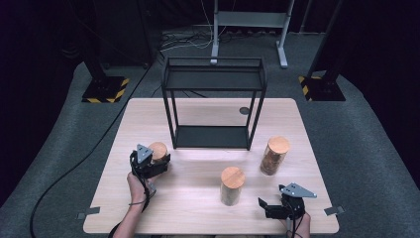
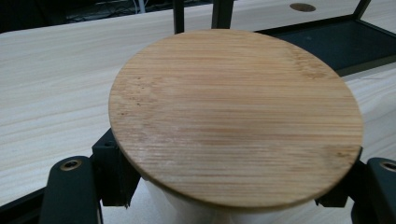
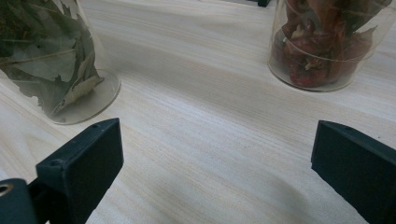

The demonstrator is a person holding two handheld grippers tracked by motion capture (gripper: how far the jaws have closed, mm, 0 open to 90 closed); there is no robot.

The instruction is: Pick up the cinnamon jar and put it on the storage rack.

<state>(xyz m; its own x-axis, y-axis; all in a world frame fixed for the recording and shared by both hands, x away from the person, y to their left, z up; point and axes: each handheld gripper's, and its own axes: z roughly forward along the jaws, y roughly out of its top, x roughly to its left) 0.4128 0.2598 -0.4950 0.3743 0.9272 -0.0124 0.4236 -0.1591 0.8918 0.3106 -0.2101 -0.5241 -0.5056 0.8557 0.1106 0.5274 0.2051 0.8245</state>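
My left gripper (image 1: 159, 159) is shut on a glass jar with a round bamboo lid (image 1: 158, 149) at the table's left, just in front of the black shelf rack (image 1: 214, 106). In the left gripper view the lid (image 2: 236, 114) spans the space between both jaws, which press on the jar's white-looking body under it. My right gripper (image 1: 264, 207) rests near the table's front right edge, open, with bare wood between its fingers (image 3: 81, 163). Ahead of it stand a jar of green leaves (image 3: 46, 56) and a jar of red dried pieces (image 3: 322, 44).
The leaf jar (image 1: 232, 185) stands mid-table and the red-filled jar (image 1: 274, 155) to its right, both with bamboo lids. The rack has a low shelf (image 1: 212, 137) and an upper shelf. A round cable hole (image 1: 244, 111) lies at the table's back.
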